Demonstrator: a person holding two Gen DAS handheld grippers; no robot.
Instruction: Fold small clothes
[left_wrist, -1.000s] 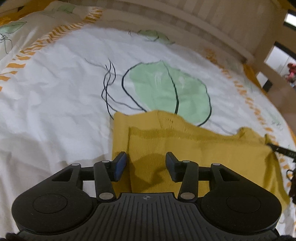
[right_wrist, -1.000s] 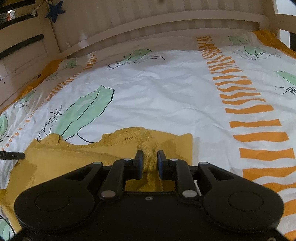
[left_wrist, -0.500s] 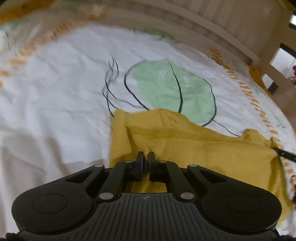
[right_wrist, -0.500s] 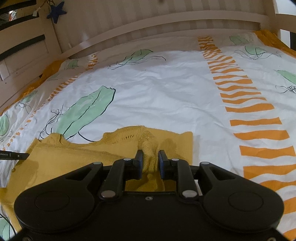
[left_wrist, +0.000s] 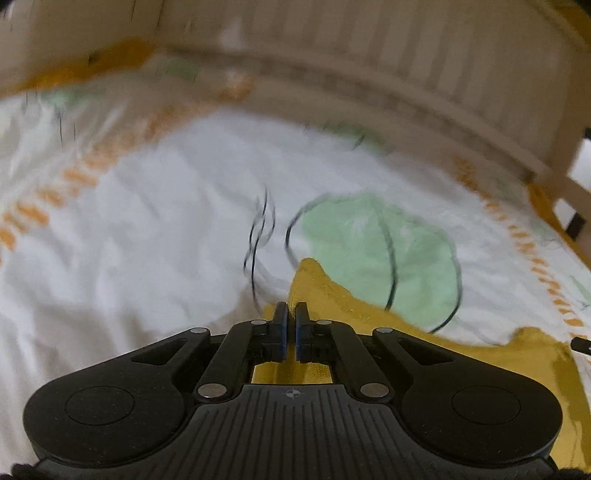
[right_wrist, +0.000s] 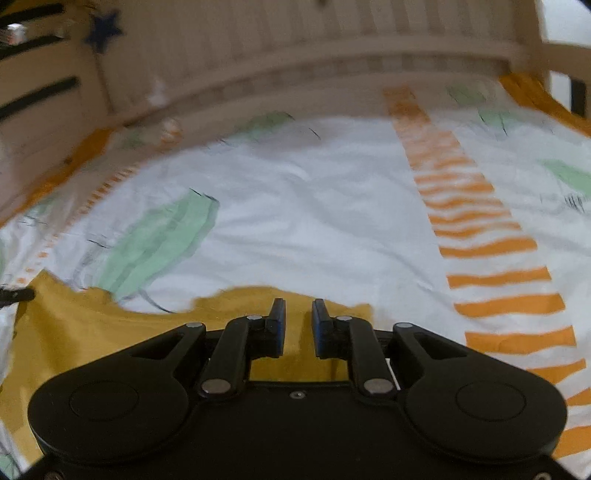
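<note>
While both frames are pretty blurry, it's clear enough what step this is: each gripper has a corner of the yellow knit garment (left_wrist: 332, 295) and the fold is just getting started.

Going left to right: in the left wrist view the left gripper (left_wrist: 291, 314) has its jaws pinched right down on a peak of the yellow fabric, which pokes up past the fingertips toward 12 o'clock. From there the rest of the garment trails off toward 4 o'clock across the white bedsheet (left_wrist: 147, 240), just overlapping the green leaf print (left_wrist: 388, 251) at about 1 o'clock from the fingertips.

In the right wrist view the right gripper (right_wrist: 298, 317) has its jaws narrow but not fully together, with a bunch of yellow cloth between them; looks like it's gripping that thicker wad. The garment (right_wrist: 92, 332) spreads out toward 9 o'clock from there, and the orange striped band (right_wrist: 491, 251) on the sheet runs down the 2-to-4 o'clock side. A wooden bed rail (right_wrist: 332, 55) sits at 12.

Best guess at the next move: lift both corners together, evenly, and carry them over the garment so the edges line up without dragging the bottom layer.

No readable brands, labels or writing anywhere.
</note>
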